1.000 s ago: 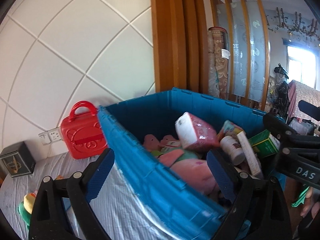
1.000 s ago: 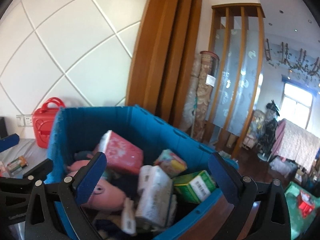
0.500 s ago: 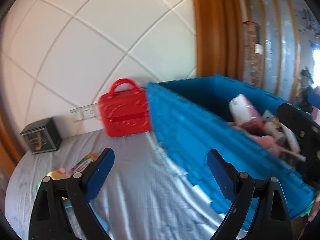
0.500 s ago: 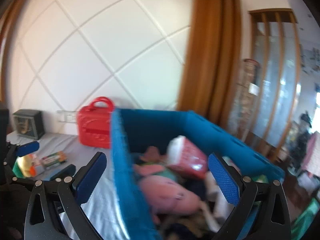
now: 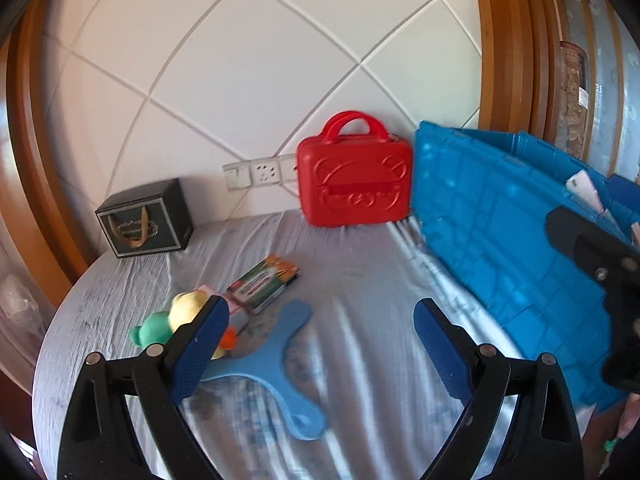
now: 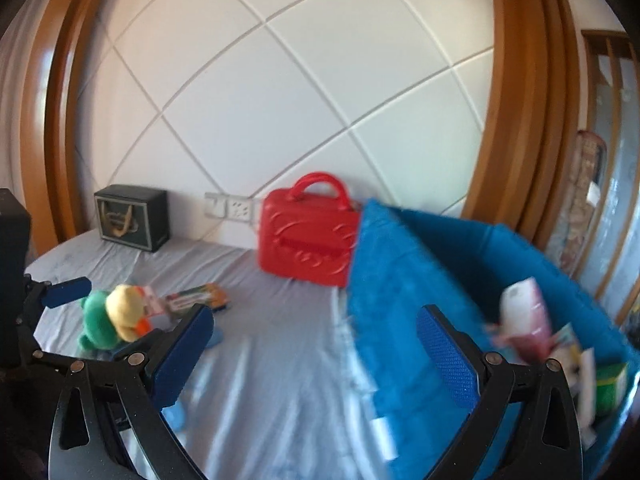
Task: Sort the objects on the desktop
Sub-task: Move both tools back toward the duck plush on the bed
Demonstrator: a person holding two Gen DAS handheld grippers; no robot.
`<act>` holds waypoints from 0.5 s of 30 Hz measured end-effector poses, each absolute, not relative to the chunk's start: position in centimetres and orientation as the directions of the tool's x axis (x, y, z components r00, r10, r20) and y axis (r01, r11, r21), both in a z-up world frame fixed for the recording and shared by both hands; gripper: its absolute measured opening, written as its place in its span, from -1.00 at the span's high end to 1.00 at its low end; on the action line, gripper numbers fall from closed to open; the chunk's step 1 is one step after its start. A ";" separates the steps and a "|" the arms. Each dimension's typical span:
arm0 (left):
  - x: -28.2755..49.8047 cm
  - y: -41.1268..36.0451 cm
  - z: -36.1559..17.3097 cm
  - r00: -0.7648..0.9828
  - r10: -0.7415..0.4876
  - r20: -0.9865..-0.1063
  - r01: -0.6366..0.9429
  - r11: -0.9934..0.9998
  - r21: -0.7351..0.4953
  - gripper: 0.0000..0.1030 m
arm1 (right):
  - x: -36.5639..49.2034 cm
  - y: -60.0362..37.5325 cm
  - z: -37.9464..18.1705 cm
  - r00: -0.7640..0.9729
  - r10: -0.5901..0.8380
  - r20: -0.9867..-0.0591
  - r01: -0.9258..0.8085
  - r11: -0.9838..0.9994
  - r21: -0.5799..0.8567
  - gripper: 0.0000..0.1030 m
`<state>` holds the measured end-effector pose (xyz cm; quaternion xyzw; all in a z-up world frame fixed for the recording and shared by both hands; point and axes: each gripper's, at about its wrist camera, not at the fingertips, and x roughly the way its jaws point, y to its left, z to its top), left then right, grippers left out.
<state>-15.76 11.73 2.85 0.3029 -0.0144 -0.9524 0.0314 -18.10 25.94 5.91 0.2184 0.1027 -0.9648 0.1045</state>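
A blue crate (image 5: 500, 232) (image 6: 404, 280) stands on the right of the table, holding a pink packet (image 6: 524, 312) and other items. On the grey cloth lie a light blue three-armed boomerang (image 5: 276, 364), a green and yellow plush toy (image 5: 168, 324) (image 6: 112, 316) and a small colourful box (image 5: 264, 284) (image 6: 196, 296). My left gripper (image 5: 320, 340) is open and empty above the boomerang. My right gripper (image 6: 316, 344) is open and empty beside the crate's left wall.
A red toy case (image 5: 354, 180) (image 6: 308, 236) stands by the wall next to the crate. A black box (image 5: 144, 224) (image 6: 132, 216) sits at the back left. Wall sockets (image 5: 260, 172) are behind. The round table edge (image 5: 52, 320) curves at left.
Both grippers have swung left, away from over the crate toward the table's middle. The boomerang, plush toy and small box have come into view. Both stay open and empty.
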 end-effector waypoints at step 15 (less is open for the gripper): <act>-17.8 -12.0 -8.1 -0.621 -0.077 -0.780 0.077 -0.996 0.038 -0.84 | -20.1 5.1 -5.4 -0.657 -0.199 -0.727 0.306 -0.952 -0.016 -1.00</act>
